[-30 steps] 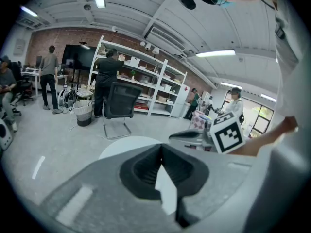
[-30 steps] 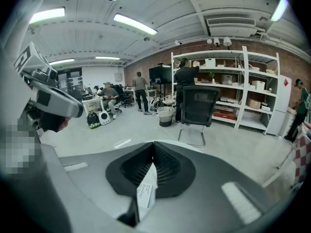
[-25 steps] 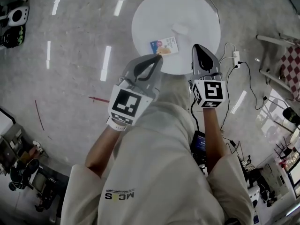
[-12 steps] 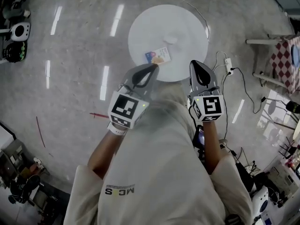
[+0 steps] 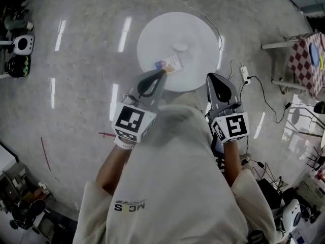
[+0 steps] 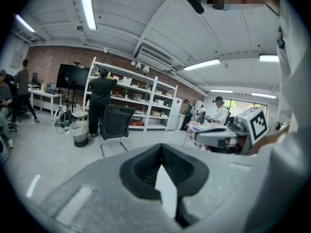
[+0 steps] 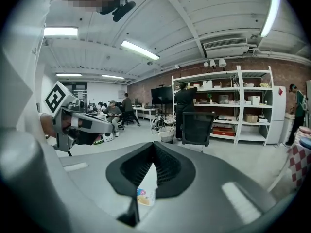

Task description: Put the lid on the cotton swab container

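On a round white table (image 5: pixel 198 29) lies the cotton swab container (image 5: pixel 168 64), a small box with a colourful label, close to the near rim. Its pale lid (image 5: pixel 180 47) rests apart from it, farther in. My left gripper (image 5: pixel 161 73) hovers at the table's near edge, just short of the container, jaws shut and empty. At the near right rim my right gripper (image 5: pixel 214 77) is shut on nothing too. Through the right jaws' gap, the container (image 7: pixel 144 197) shows below. The left gripper (image 6: pixel 162 145) and right gripper (image 7: pixel 154 143) both point out across the room.
A power strip with cables (image 5: pixel 244 73) lies on the floor right of the table. A checkered table (image 5: pixel 304 60) stands farther right. Shelves, an office chair (image 7: pixel 197 127) and several people show in the gripper views. Equipment (image 5: pixel 18 44) sits at the left.
Both grippers have drawn back toward the body, from over the table's near part to its rim. The table now looks smaller and farther. Container and lid have not moved.
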The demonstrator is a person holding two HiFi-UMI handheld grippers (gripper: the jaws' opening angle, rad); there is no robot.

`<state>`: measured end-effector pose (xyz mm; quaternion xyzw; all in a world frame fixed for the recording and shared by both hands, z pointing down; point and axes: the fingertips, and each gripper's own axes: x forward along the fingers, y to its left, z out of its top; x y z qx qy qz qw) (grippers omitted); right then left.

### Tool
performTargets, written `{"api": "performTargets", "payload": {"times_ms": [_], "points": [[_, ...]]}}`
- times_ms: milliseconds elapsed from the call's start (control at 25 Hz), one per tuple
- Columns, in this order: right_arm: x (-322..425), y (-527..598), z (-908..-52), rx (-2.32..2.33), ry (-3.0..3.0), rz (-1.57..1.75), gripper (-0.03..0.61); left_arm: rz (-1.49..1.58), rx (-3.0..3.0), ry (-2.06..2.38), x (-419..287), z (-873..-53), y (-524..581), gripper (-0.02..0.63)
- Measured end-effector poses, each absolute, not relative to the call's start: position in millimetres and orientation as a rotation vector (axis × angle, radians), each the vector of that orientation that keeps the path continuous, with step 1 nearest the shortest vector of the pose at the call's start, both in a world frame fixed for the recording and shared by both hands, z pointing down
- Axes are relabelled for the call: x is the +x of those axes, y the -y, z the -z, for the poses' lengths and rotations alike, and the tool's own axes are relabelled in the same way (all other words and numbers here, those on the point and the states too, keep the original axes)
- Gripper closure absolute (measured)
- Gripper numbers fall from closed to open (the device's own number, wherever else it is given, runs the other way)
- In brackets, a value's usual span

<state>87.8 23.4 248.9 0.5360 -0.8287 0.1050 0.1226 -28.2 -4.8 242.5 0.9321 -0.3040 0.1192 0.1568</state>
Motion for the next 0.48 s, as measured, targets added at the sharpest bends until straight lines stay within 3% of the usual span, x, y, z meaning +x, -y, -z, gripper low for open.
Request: {"api": "performTargets", "payload": {"times_ms": [480], "points": [[96.8,-33.6,-230.0,1.573,2.412,-0.246,0.58,-0.301,2.692,0.852,-30.7,-231.9,-2.5,0.614]]}}
